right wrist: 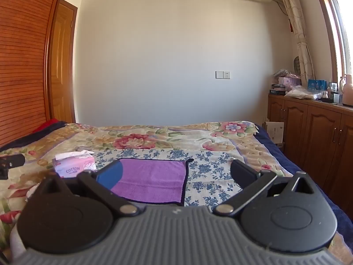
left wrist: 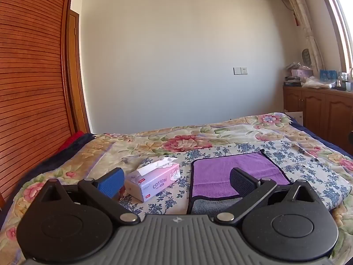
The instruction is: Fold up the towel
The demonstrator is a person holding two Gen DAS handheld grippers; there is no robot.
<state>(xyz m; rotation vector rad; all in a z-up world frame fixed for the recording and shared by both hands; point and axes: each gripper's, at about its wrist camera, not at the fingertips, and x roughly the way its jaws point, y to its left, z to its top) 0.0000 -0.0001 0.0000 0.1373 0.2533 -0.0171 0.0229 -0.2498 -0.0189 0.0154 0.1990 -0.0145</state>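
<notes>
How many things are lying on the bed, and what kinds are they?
Purple towel: 1
Pink tissue pack marked COTTON: 1
Blue-flowered cloth spread under them: 1
Total: 3

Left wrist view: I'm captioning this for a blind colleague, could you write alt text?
A purple towel lies spread on a floral bedspread, its near edge turned up grey, seen past the open left gripper holding nothing. A pink tissue pack sits left of the towel.
</notes>
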